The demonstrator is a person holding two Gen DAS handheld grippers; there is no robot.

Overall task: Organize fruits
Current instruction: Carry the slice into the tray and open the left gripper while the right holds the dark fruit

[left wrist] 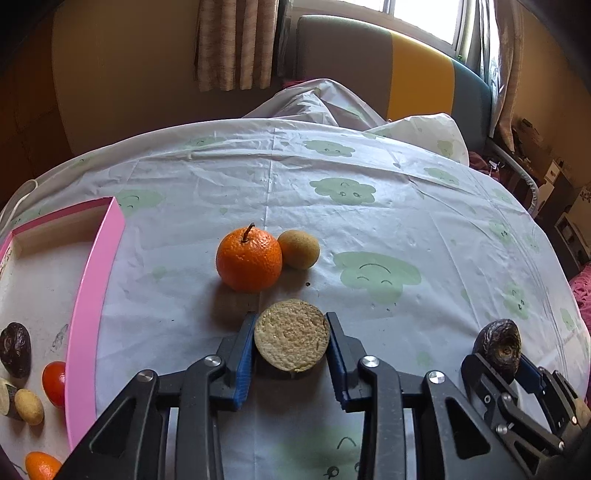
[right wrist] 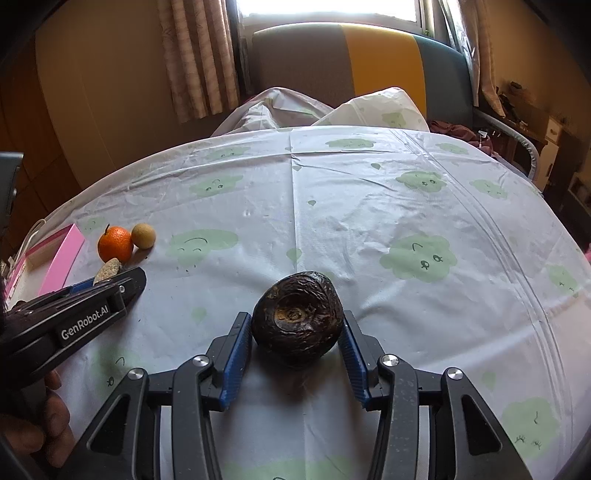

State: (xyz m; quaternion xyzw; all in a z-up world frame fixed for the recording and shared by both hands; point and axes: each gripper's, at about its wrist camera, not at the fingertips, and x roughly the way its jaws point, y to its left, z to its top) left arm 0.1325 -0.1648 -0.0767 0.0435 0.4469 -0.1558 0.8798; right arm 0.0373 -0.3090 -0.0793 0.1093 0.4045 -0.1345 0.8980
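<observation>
Directly ahead of the left gripper [left wrist: 291, 341], an orange [left wrist: 249, 260] and a small tan round fruit [left wrist: 298, 249] are sitting touching each other on the tablecloth [left wrist: 406, 206]. That gripper's jaws are pressing on both sides of a halved fruit [left wrist: 291, 335], its pale cut face turned toward the camera. To their left, a pink-rimmed tray [left wrist: 94, 295] is holding a dark wrinkled fruit [left wrist: 15, 349], a red one [left wrist: 54, 382], a small tan one [left wrist: 28, 406] and an orange one [left wrist: 41, 465] at the frame edge.

The right gripper [right wrist: 297, 345] is flanking a dark brown fruit [right wrist: 297, 319]; the blue pads [right wrist: 236, 360] are sitting right against its sides, though firm contact is hard to confirm from this angle.

The cloth is showing pale, creased plastic printed with green smiling clouds. Beyond the jaws, a grey, yellow and teal headboard [right wrist: 369, 62], curtains [right wrist: 199, 55] and a bright window [right wrist: 328, 11] are filling the room's far side.

Lettering on the left gripper's body, in the right view, is reading "GenRobot.AI" [right wrist: 85, 326].
</observation>
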